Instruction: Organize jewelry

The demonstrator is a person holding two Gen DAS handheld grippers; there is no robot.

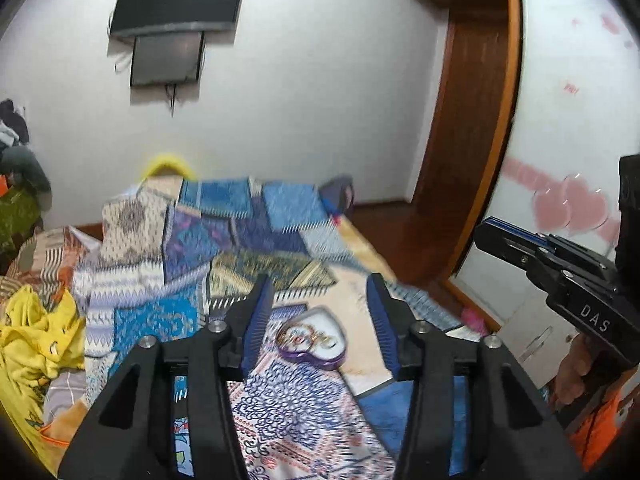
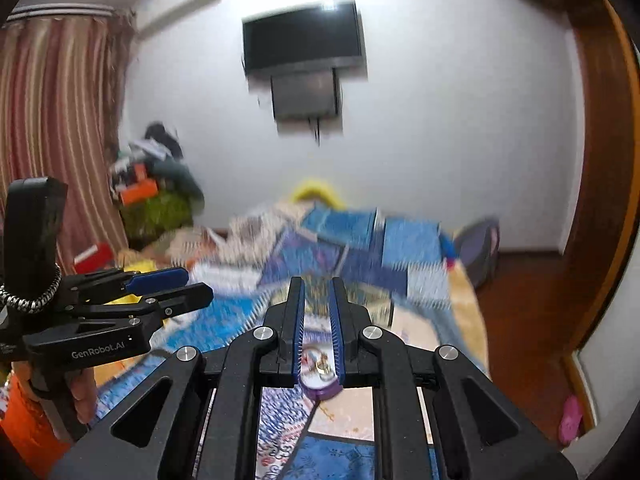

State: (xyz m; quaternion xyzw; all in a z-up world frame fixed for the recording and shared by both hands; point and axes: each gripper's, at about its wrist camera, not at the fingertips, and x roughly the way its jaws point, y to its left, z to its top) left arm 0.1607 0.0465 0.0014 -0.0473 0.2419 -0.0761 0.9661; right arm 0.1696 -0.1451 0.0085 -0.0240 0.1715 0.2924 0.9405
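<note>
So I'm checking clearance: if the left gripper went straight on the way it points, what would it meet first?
Probably the patterned bedspread. The left gripper is open and empty, aimed slightly downward over the heart-shaped box, which seems to lie below its line. Depth is unclear in the blur.

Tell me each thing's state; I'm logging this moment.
Heart-shaped box: open, jewelry inside, lying on the bedspread.
Left gripper: jaws open, empty.
Right gripper: jaws nearly shut, empty.
Wall TV: off.
</note>
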